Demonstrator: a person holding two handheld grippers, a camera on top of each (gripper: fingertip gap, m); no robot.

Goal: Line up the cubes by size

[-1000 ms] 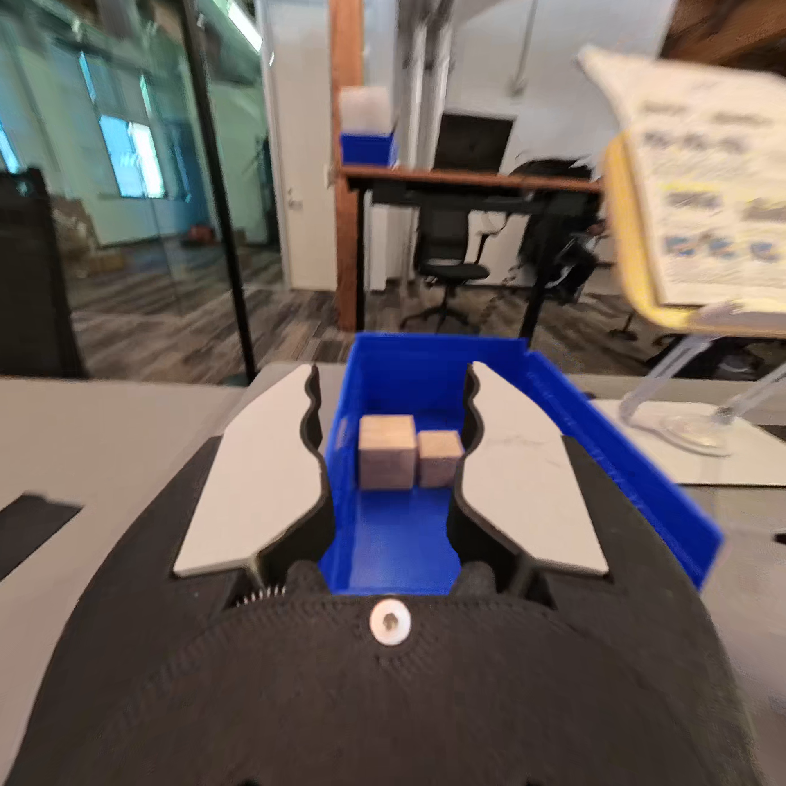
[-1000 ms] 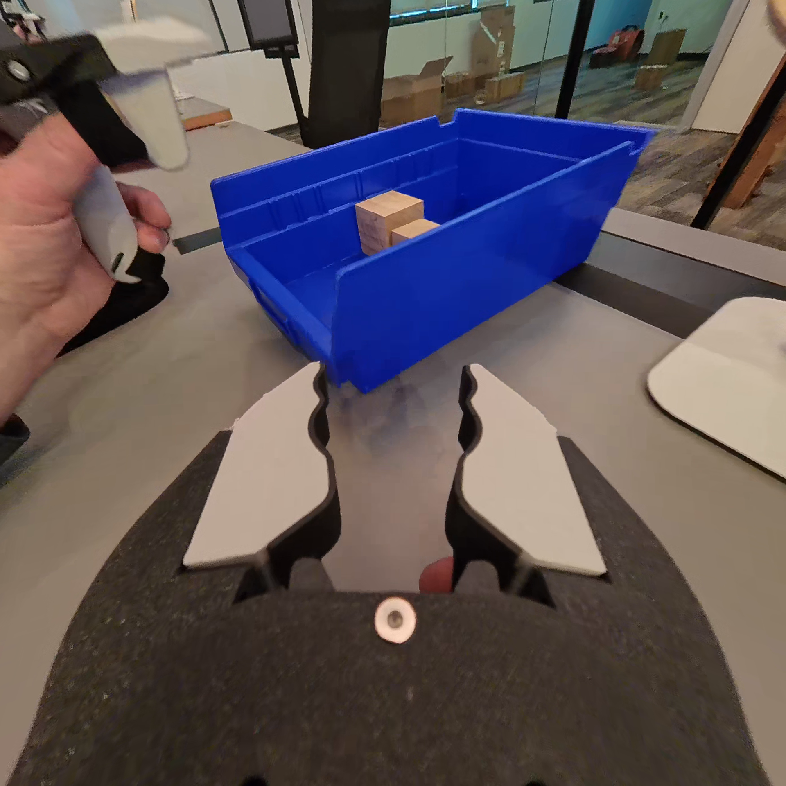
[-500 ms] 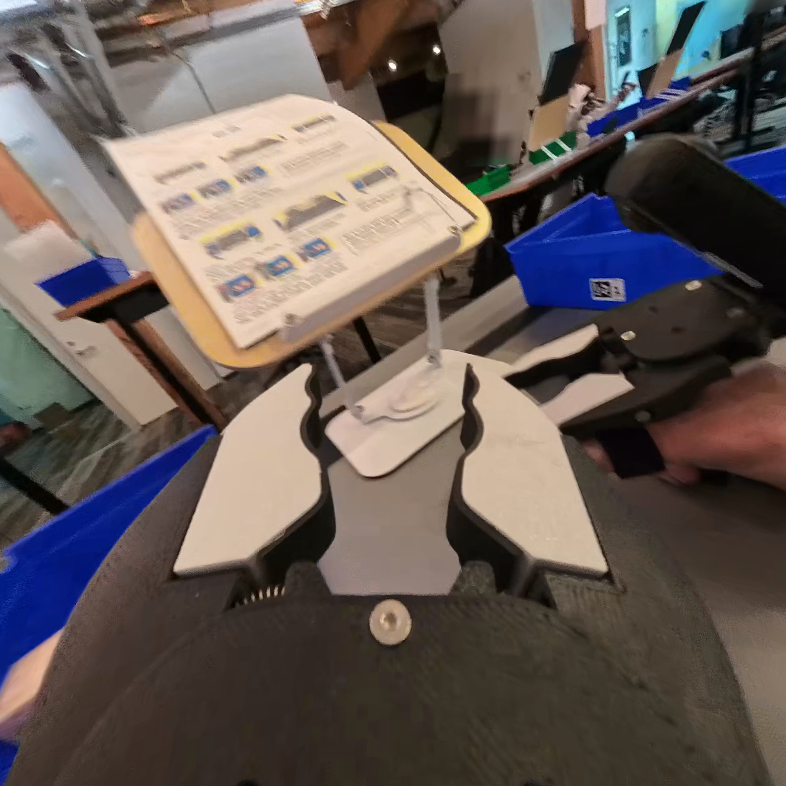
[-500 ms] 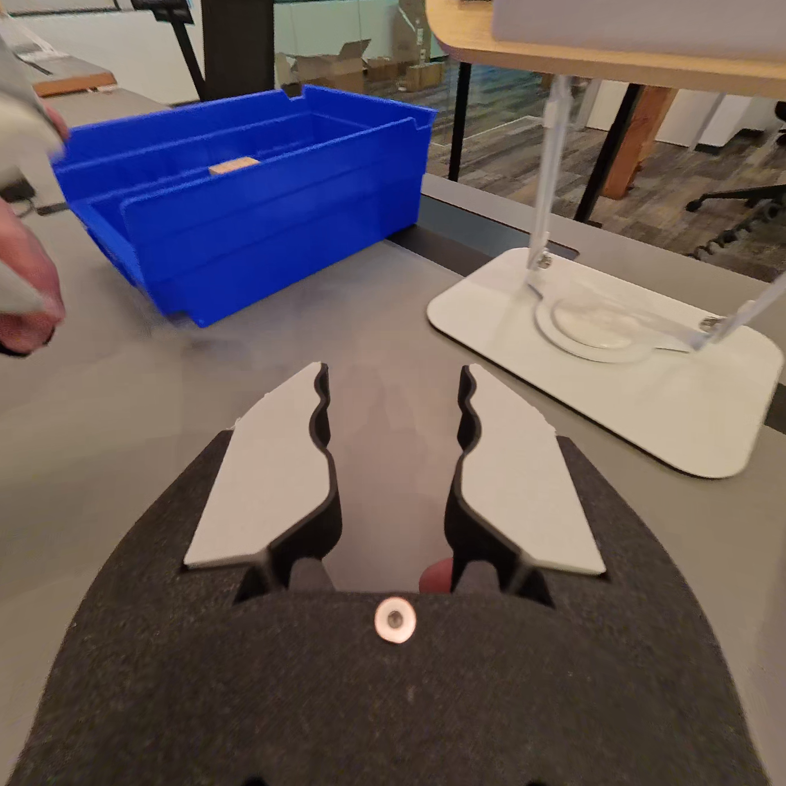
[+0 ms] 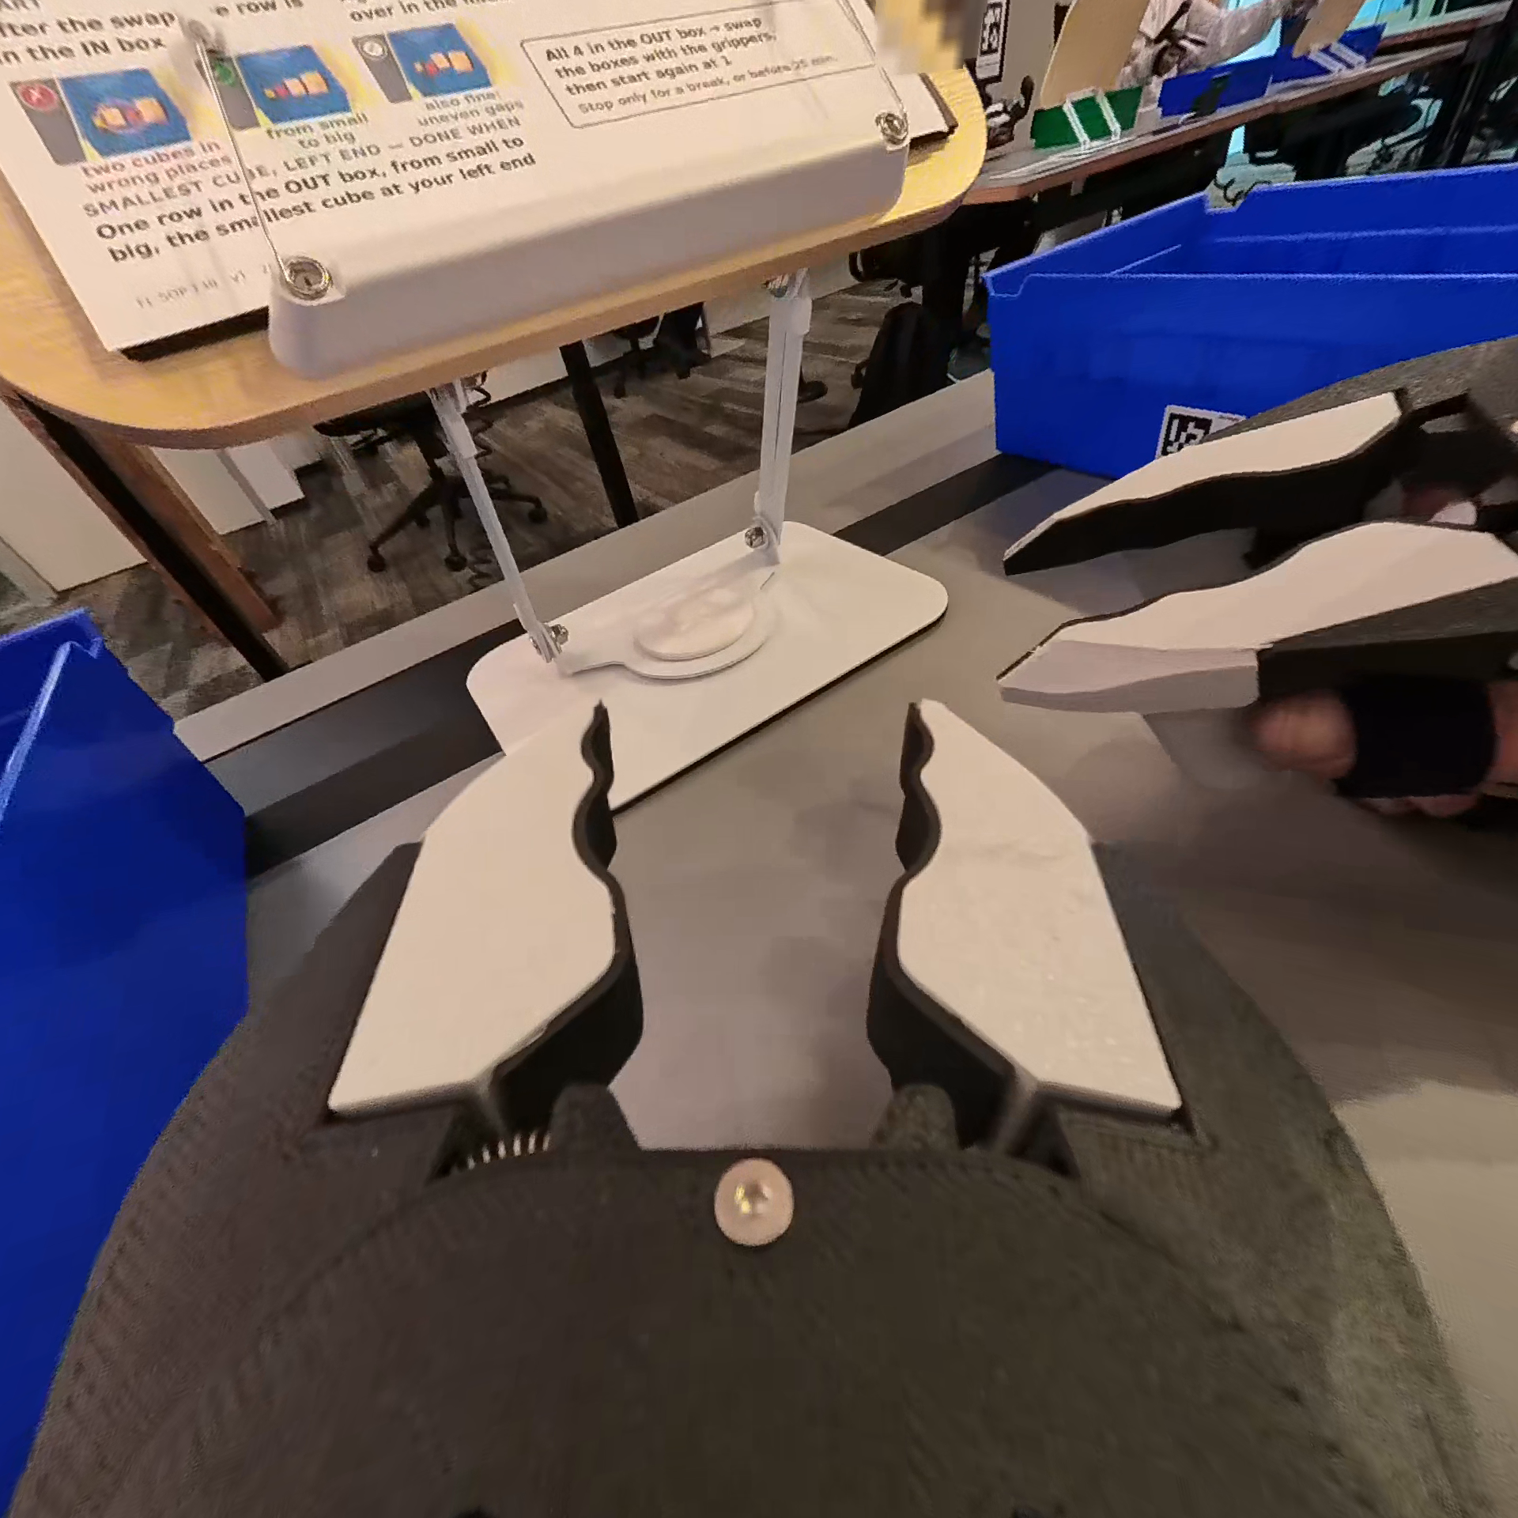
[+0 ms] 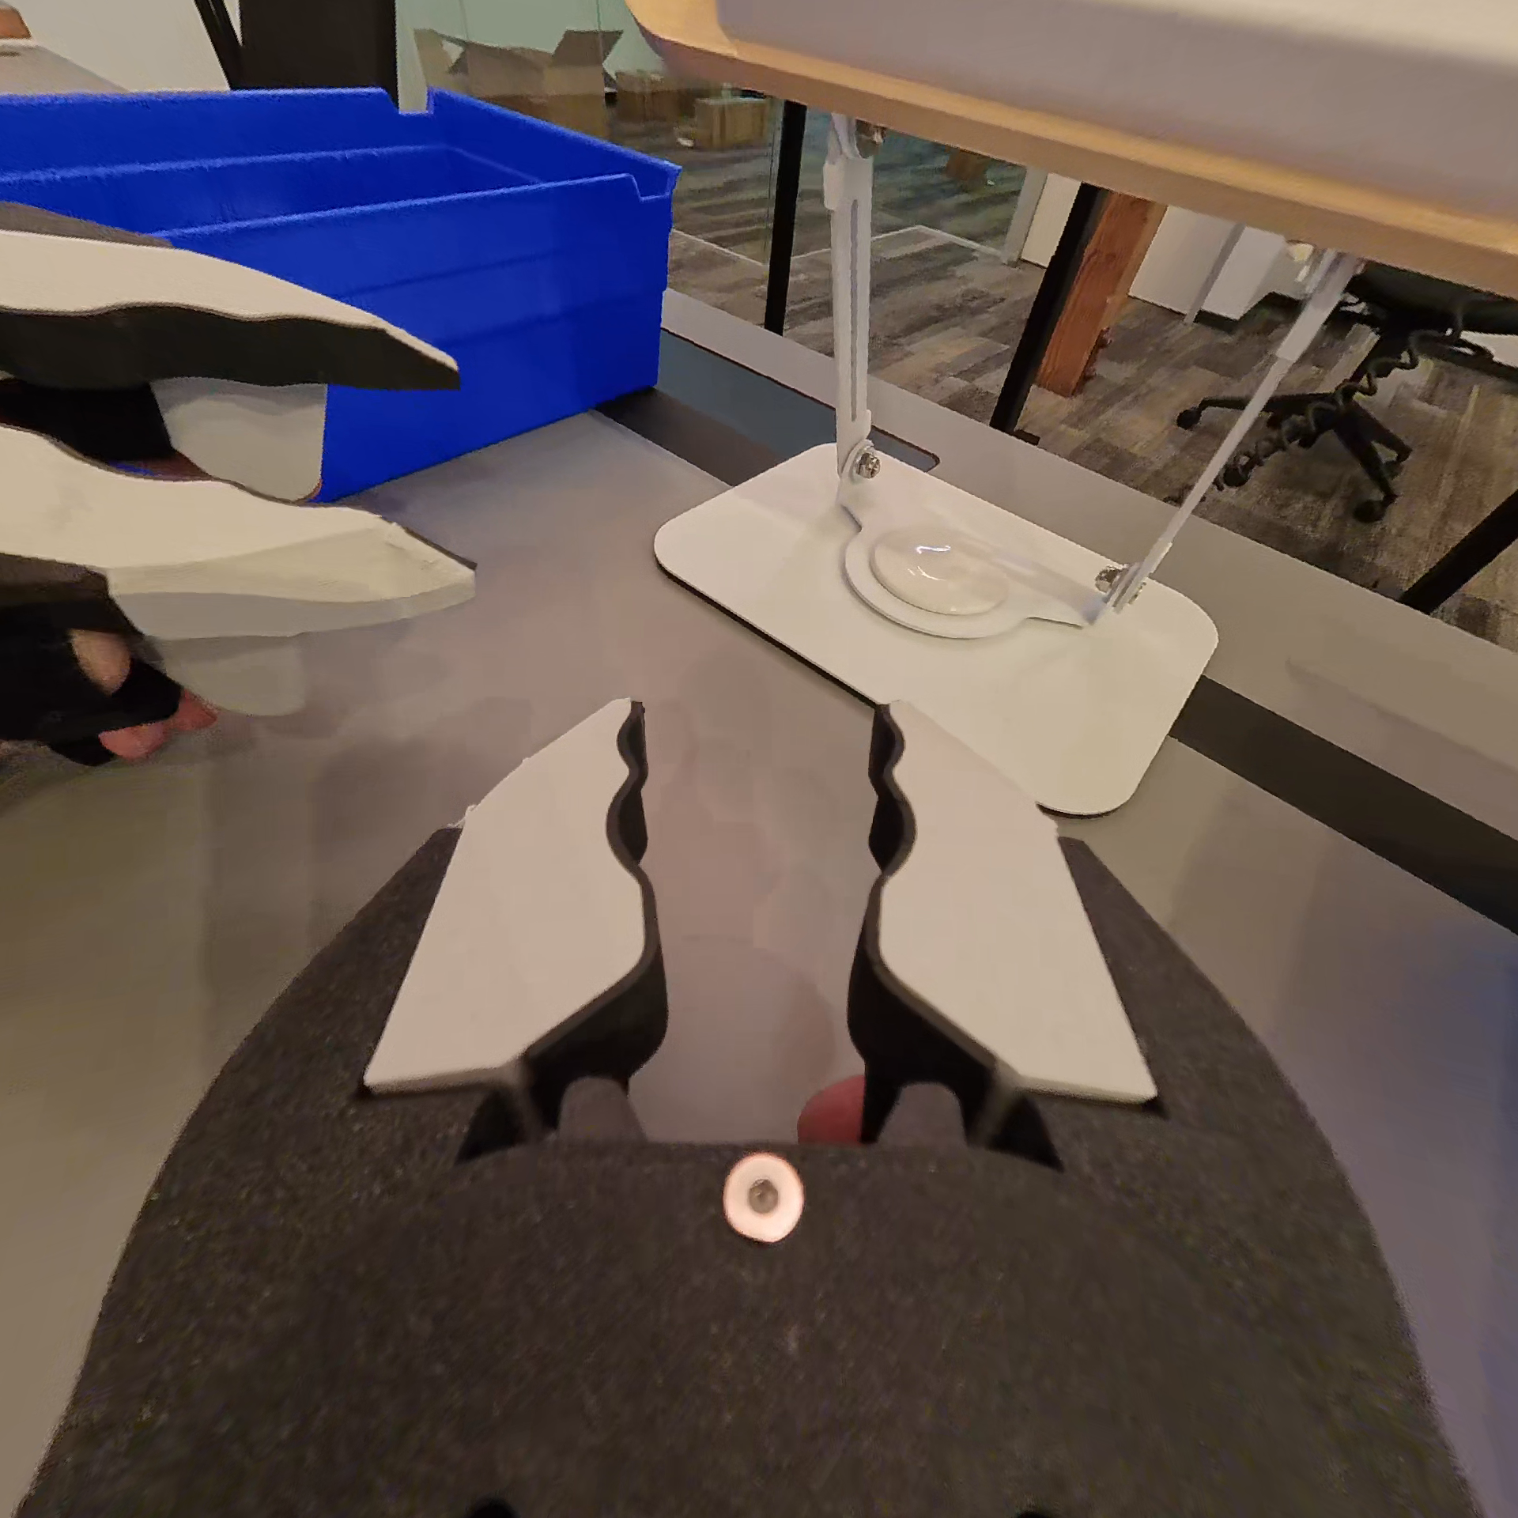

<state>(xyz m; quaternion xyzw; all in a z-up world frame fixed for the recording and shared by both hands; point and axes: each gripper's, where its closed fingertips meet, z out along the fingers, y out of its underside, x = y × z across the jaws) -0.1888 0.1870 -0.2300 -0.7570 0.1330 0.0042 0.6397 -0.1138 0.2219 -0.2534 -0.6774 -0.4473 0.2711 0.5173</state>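
Neither view shows a single cube at this moment, so how many are already lined up cannot be told from here. The left tool (image 5: 752,715) hangs over bare grey surface (image 5: 764,945) with its two fingers spread and nothing between them; the right tool (image 6: 760,715) does the same, fingers apart over the bare surface, pinching nothing. Each tool shows in the other's view, also spread and without a load.

A blue bin (image 6: 460,246) sits on the left side of the surface and a second blue bin (image 5: 1232,328) on the far right. The first bin's floor is hidden below its rim and walls, and the second shows only its outer wall, so the cubes, if they are inside either, are out of sight. Between the bins, at the far edge, stands a white stand (image 5: 723,624) carrying an instruction sheet (image 5: 370,140) on a wooden board.

My judgement: with both tools unloaded and held in the middle, between the bins, this looks like a pause between cycles, at the close of one sorting round or just ahead of the next. Whatever remains starts with reaching back into a bin for a cube.
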